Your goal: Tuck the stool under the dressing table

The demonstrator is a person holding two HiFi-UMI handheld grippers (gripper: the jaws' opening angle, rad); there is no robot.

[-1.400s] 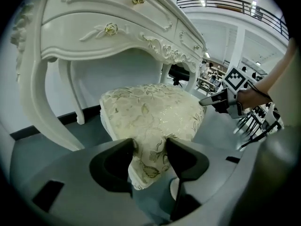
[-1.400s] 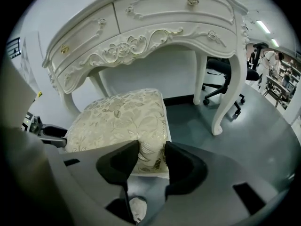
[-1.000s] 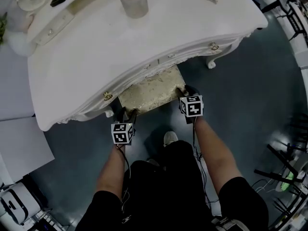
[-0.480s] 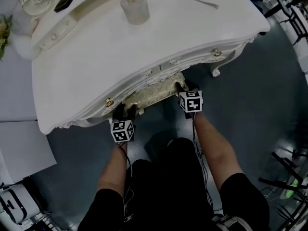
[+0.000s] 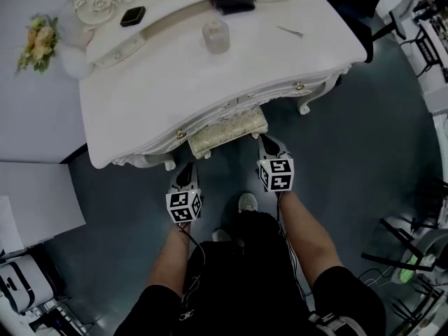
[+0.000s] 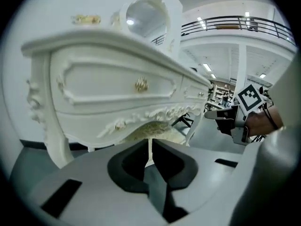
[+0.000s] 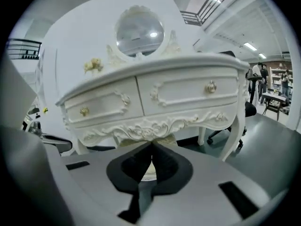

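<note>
The stool (image 5: 227, 131) is tucked under the dressing table (image 5: 161, 96), with only its front edge left showing. The left claw (image 5: 186, 176) and right claw (image 5: 270, 146) are held clear of it. Both have just been closed, with nothing gripped.

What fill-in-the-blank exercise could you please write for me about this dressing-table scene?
1. The stool sits mostly ___ the dressing table, with only its front edge showing.
2. The clear bottle stands ___ on the tabletop.
3. In the head view, the flowers show to the ___ of the bottle.

Missing words: under; upright; left.
</note>
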